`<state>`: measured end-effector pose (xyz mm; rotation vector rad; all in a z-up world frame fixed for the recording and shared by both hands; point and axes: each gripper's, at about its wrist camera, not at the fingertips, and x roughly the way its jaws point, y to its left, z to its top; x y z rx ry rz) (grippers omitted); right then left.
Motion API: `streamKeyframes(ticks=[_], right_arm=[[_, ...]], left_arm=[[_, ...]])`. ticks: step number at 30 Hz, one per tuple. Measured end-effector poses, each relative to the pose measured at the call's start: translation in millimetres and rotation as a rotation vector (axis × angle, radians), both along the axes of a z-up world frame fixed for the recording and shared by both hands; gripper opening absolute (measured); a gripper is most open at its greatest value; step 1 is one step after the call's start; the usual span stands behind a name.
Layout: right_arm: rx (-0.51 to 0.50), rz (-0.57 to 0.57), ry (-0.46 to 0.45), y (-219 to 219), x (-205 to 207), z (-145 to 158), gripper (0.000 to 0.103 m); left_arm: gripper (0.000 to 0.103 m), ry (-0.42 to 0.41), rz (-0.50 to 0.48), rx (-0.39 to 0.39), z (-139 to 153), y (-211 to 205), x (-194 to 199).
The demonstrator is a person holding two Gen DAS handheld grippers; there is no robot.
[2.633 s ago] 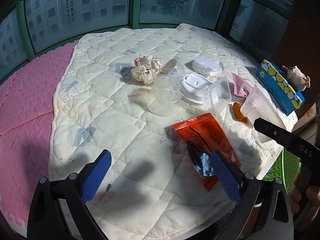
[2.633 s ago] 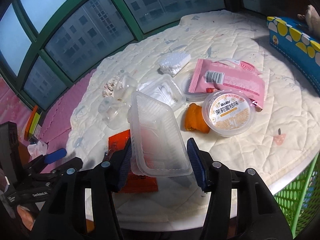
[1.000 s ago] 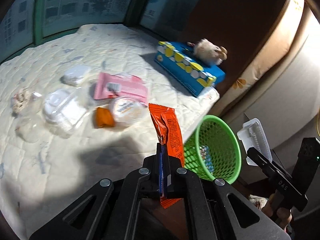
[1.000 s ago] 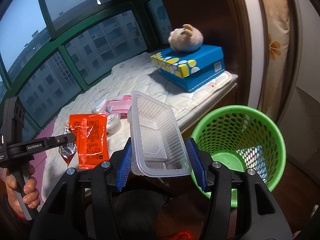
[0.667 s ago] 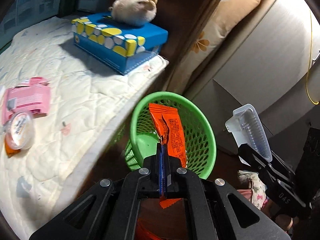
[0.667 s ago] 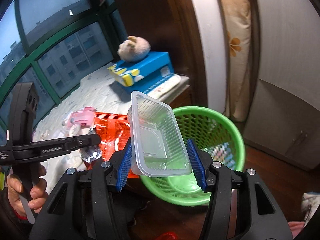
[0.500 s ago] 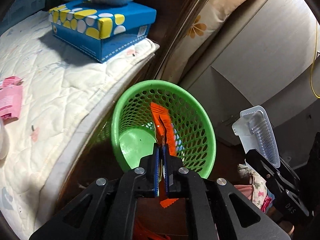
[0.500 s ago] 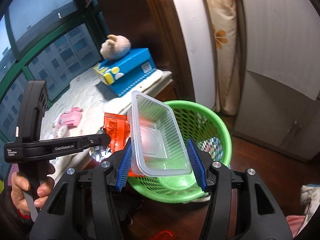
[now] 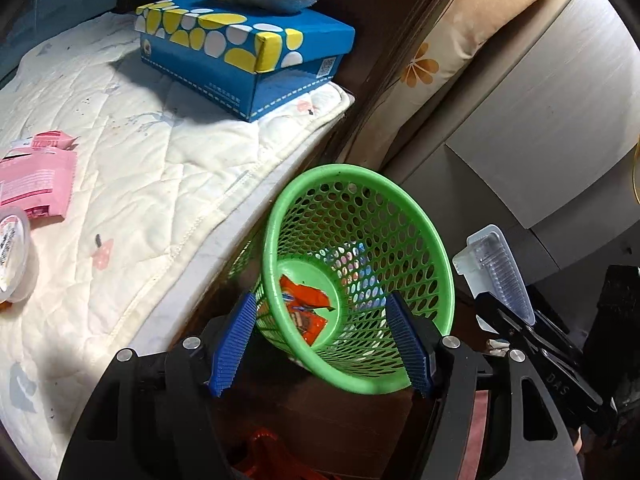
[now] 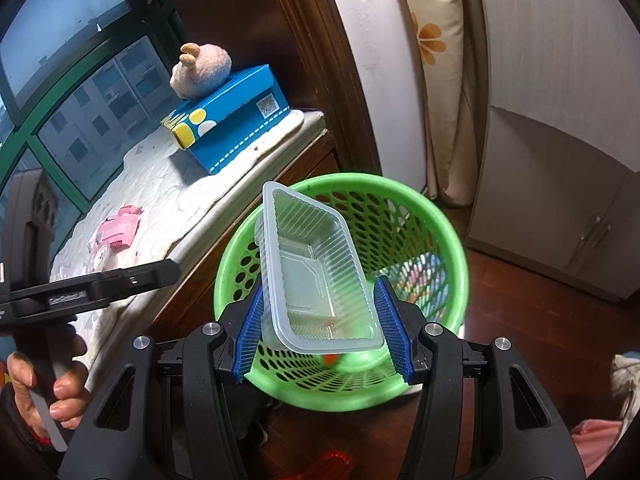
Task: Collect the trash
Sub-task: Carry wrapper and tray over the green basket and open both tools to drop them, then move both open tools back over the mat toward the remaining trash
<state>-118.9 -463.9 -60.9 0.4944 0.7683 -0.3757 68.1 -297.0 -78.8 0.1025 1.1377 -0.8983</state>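
The left gripper (image 9: 322, 354) was clamped on the orange snack wrapper (image 9: 302, 310) half a second ago; now its blue pads (image 9: 232, 346) are opening with nothing between them, and the wrapper lies on the bottom of the round green perforated plastic basket (image 9: 416, 224). The right gripper (image 10: 320, 326) keeps its pads pressed on the clear ribbed plastic tray (image 10: 312, 264), which is now above the mouth of the basket and not yet inside. A pink snack packet (image 9: 34, 178) and a round lidded cup (image 9: 12, 256) are still on the white quilted mat (image 9: 152, 168), beside a blue box with yellow and white spots (image 9: 248, 56) that carries a small QR code. On the arm of the right gripper the letters "DAS" can be read; the white label on the left gripper's arm is too blurred to read surely
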Motion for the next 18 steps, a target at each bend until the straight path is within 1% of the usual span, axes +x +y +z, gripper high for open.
streamKeyframes(ticks=[3, 6, 10, 13, 14, 15, 17, 18], right_arm=[[-0.012, 0.001, 0.023, 3, 8, -5, 0.054], [-0.009, 0.008, 0.049, 3, 18, -13, 0.054], [-0.008, 0.013, 0.090, 3, 38, -27, 0.055], [0.022, 0.012, 0.101, 1, 52, -36, 0.056], [0.017, 0.008, 0.108, 1, 56, -39, 0.057], [0.018, 0.015, 0.109, 2, 60, -41, 0.064], [0.007, 0.015, 0.112, 5, 65, -43, 0.074], [0.003, 0.017, 0.111, 7, 66, -43, 0.074]], left_arm=[[0.065, -0.029, 0.033, 0.005, 8, 18, 1], [0.065, -0.038, 0.071, 0.002, 13, 36, 4], [0.065, -0.070, 0.118, 0.004, 19, 59, 5], [0.068, -0.079, 0.152, 0.013, 21, 80, 6], [0.068, -0.087, 0.166, 0.016, 22, 87, 7], [0.068, -0.095, 0.181, 0.016, 23, 95, 7], [0.071, -0.103, 0.211, 0.022, 23, 112, 9], [0.074, -0.106, 0.231, 0.025, 22, 120, 11]])
